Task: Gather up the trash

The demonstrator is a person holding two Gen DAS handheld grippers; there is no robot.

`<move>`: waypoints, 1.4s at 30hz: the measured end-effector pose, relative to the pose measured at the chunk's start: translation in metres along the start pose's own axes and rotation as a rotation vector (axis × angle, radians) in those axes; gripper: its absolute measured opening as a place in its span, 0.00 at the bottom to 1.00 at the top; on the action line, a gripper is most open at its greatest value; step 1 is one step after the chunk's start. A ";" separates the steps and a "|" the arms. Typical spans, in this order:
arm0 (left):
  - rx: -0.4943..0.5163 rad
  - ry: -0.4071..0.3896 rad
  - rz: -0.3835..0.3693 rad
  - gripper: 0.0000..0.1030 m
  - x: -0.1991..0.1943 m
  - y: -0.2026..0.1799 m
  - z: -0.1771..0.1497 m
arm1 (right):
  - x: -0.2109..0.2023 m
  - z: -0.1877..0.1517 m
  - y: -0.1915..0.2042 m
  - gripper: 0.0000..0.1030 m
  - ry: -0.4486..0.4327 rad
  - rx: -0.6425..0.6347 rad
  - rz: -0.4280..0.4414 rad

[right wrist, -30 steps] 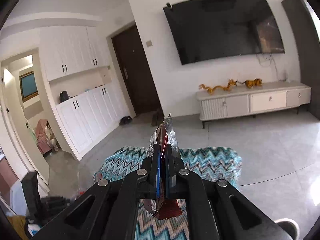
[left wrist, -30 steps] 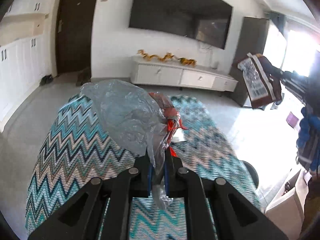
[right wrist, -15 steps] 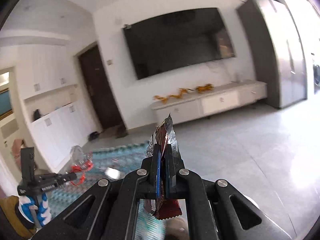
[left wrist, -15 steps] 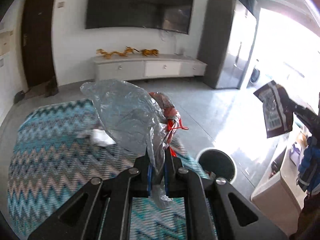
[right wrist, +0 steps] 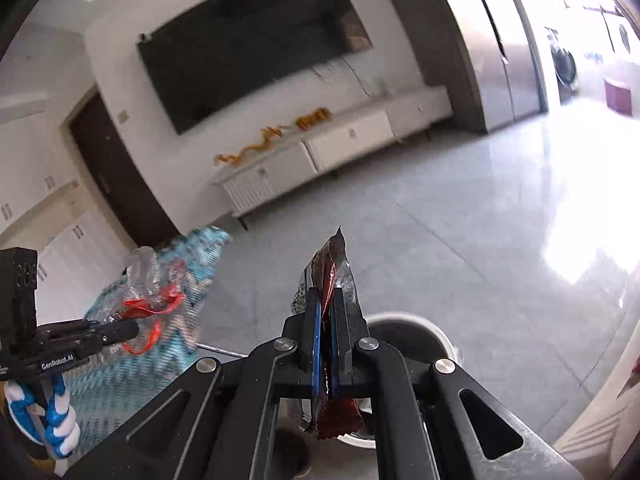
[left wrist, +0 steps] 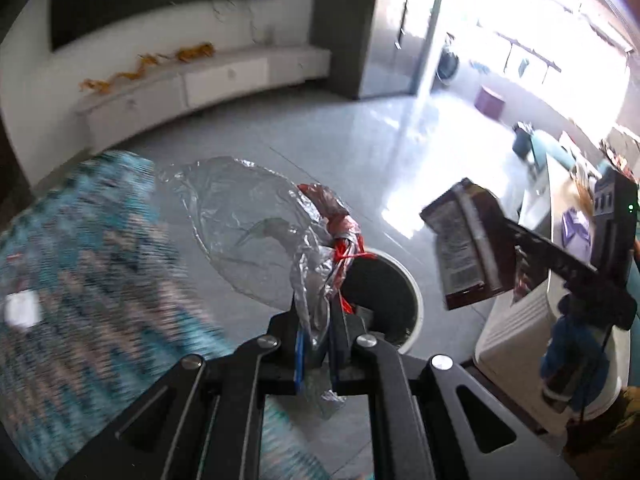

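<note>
My left gripper (left wrist: 318, 320) is shut on a crumpled clear plastic bag (left wrist: 248, 232) with red ties, which juts out ahead of the jaws. Just beyond it on the floor stands a round white trash bin (left wrist: 408, 280) with a dark inside. My right gripper (right wrist: 328, 312) is shut on a dark red snack wrapper (right wrist: 330, 264), held upright above the same bin (right wrist: 436, 330). In the left wrist view the right gripper (left wrist: 516, 236) shows at the right, holding the wrapper (left wrist: 464, 240) near the bin. In the right wrist view the left gripper (right wrist: 132, 328) shows at the left with the plastic bag (right wrist: 144, 284).
A zigzag-patterned blue cloth (left wrist: 80, 280) covers a surface at the left, with a white scrap (left wrist: 22, 310) on it. A white cabinet (left wrist: 516, 340) stands close to the right of the bin. A low white TV console (right wrist: 332, 148) lines the far wall across grey tiled floor (right wrist: 460, 232).
Both grippers have swung right and downward, away from the patterned cloth and over toward the bin. The bin has come into view under both. Each still holds its piece of trash.
</note>
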State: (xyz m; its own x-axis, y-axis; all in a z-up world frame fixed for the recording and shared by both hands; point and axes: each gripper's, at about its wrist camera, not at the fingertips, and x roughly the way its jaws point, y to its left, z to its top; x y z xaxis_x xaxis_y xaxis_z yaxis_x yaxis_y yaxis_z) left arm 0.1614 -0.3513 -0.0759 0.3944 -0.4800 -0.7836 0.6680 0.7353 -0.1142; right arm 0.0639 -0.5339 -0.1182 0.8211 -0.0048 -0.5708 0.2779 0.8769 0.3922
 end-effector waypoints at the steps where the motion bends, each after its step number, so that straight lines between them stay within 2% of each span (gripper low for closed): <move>1: 0.003 0.024 -0.007 0.08 0.017 -0.006 0.003 | 0.013 -0.005 -0.010 0.04 0.016 0.021 -0.009; 5: 0.028 0.090 0.001 0.08 0.073 -0.027 0.010 | 0.051 -0.021 -0.038 0.04 0.069 0.078 -0.040; 10: 0.036 0.138 0.016 0.08 0.118 -0.035 0.012 | 0.094 -0.039 -0.059 0.05 0.121 0.140 -0.057; 18: 0.063 0.177 0.047 0.09 0.164 -0.040 0.005 | 0.144 -0.061 -0.084 0.09 0.178 0.205 -0.091; 20: 0.071 0.187 0.048 0.10 0.173 -0.047 0.004 | 0.151 -0.066 -0.088 0.16 0.188 0.214 -0.106; 22: 0.071 0.191 0.040 0.10 0.177 -0.048 0.003 | 0.154 -0.068 -0.089 0.32 0.192 0.225 -0.114; 24: 0.065 0.194 0.021 0.10 0.180 -0.047 0.004 | 0.156 -0.070 -0.092 0.38 0.191 0.230 -0.118; 26: 0.056 0.193 0.006 0.12 0.180 -0.045 0.006 | 0.155 -0.073 -0.094 0.39 0.190 0.235 -0.123; 27: 0.055 0.189 0.003 0.16 0.178 -0.045 0.006 | 0.154 -0.074 -0.095 0.39 0.188 0.239 -0.126; 28: 0.053 0.184 0.004 0.20 0.176 -0.044 0.006 | 0.151 -0.075 -0.095 0.39 0.183 0.245 -0.129; 30: 0.048 0.172 0.006 0.50 0.172 -0.041 0.006 | 0.146 -0.075 -0.096 0.39 0.175 0.256 -0.131; 31: 0.042 0.156 0.010 0.55 0.168 -0.041 0.007 | 0.144 -0.075 -0.096 0.39 0.172 0.262 -0.131; 36: 0.043 0.129 0.000 0.56 0.155 -0.042 0.006 | 0.126 -0.076 -0.091 0.40 0.151 0.274 -0.135; 42: 0.042 0.084 -0.012 0.56 0.125 -0.045 0.005 | 0.090 -0.076 -0.084 0.43 0.083 0.323 -0.135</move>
State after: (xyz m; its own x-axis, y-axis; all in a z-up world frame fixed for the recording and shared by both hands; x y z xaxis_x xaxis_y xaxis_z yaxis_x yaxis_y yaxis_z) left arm 0.1836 -0.4466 -0.1659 0.3331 -0.4453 -0.8311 0.6990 0.7082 -0.0993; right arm 0.0765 -0.5711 -0.2574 0.7262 -0.0596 -0.6849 0.5356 0.6736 0.5093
